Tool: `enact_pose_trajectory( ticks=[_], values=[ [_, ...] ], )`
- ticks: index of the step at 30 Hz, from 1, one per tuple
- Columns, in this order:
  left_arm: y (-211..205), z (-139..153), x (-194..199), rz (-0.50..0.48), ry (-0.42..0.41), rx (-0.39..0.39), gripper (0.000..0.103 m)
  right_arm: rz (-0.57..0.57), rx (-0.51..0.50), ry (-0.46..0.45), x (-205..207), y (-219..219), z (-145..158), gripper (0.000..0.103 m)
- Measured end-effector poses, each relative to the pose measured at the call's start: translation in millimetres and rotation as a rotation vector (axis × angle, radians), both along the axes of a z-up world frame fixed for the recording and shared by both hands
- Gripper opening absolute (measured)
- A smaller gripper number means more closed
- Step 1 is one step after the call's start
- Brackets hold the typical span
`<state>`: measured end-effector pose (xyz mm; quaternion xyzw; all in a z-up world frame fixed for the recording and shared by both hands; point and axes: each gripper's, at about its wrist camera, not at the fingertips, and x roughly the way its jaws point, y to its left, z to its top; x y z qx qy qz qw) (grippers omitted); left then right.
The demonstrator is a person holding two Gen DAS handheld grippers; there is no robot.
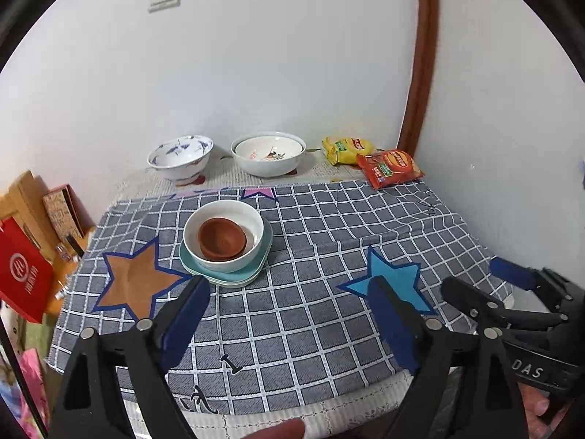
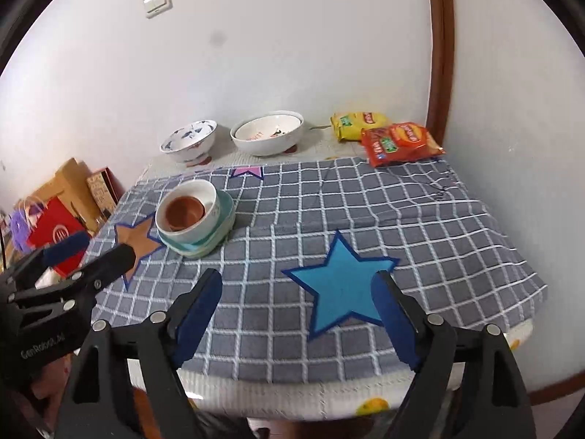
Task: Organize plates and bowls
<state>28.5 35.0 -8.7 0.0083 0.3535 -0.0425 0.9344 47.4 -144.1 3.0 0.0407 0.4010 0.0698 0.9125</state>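
A small brown bowl [image 1: 222, 238] sits inside a white bowl [image 1: 234, 261], which rests on stacked pale green and white plates [image 1: 237, 278] on the checked cloth. The same stack shows in the right wrist view: brown bowl [image 2: 184, 209], white bowl [image 2: 190, 234], plates [image 2: 204, 248]. A blue-patterned bowl [image 1: 180, 157] [image 2: 188, 141] and a white bowl with red print [image 1: 268, 155] [image 2: 267, 137] stand at the back by the wall. My left gripper [image 1: 289, 289] is open and empty, just in front of the stack. My right gripper [image 2: 298, 285] is open and empty over the blue star.
Yellow [image 1: 345, 150] and red [image 1: 389, 166] snack packets lie at the back right corner. A red bag [image 1: 22, 274] and boxes [image 1: 62, 212] stand left of the table. The wall closes the back and the right side. The table's near edge [image 2: 292, 391] is just below the grippers.
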Motion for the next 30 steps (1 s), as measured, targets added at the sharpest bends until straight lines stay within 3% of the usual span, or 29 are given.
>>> enact_pose_trajectory(
  ticks=[11,30],
  values=[
    [-3.3,1.4,-15.0,0.019,-0.009,-0.033,0.091,-0.064,-0.064,-0.01,-25.4,-14.6,6.4,0.085],
    [-4.9,-0.4,-19.3,0.022,-0.002,-0.017,0.091,-0.08,-0.034,-0.018,-35.8,-17.5,11.1,0.085]
  ],
)
